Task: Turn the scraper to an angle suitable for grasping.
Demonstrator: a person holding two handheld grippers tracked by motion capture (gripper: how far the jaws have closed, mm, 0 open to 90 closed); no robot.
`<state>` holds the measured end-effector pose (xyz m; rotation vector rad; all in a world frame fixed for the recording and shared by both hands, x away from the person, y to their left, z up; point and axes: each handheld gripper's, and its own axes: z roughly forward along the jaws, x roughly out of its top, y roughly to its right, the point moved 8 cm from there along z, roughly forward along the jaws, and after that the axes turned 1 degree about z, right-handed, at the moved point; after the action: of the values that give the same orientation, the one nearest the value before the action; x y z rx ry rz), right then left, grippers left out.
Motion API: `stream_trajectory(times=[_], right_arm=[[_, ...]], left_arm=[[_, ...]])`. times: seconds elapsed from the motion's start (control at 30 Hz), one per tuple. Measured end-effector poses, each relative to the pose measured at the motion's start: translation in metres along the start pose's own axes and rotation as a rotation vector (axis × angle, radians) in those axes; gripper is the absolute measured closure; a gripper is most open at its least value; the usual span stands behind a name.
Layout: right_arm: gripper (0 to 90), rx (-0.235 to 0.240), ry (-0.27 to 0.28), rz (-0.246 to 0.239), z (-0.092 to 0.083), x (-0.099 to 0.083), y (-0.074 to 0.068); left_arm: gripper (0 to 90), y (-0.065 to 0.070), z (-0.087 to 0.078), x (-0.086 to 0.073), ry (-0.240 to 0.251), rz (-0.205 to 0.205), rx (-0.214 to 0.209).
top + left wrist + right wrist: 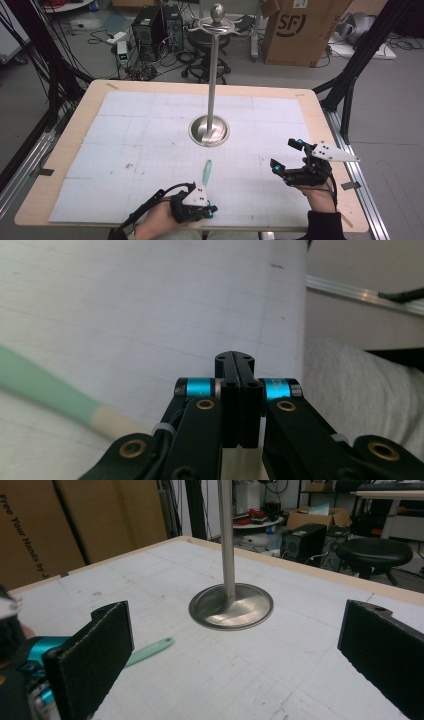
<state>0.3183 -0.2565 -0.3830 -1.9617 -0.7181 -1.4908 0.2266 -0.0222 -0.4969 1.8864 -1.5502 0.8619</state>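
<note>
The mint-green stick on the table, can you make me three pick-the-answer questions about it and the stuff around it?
1. Where does the mint-green handled stick lie?
A. on the white mat in front of the left gripper
B. on top of the stand
C. on the floor

2. How many shiny steel stands with a round base are on the table?
A. one
B. two
C. three

3. How is the right gripper?
A. shut on the stick
B. open, with nothing between its pads
C. shut on the stand's pole

Answers: 1 A, the high view shows it flat on the mat beyond the left gripper. 2 A, one pole rises from one dish. 3 B, the right gripper view shows its pads far apart.
</note>
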Motion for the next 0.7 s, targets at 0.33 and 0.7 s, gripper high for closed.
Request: stream_trajectory(times=[0.33,0.7], right_arm=[[0.5,0.003,0.0,0.006,0.002,-0.001,0.0],[0.5,0.008,-0.012,0.004,0.005,-0.002,-0.001]], left_arm=[[90.0,0.007,-0.017,-0.014,-0.026,-0.023,-0.024],[90.0,-0.001,-0.046,-0.033,-0.043,-0.048,0.017]])
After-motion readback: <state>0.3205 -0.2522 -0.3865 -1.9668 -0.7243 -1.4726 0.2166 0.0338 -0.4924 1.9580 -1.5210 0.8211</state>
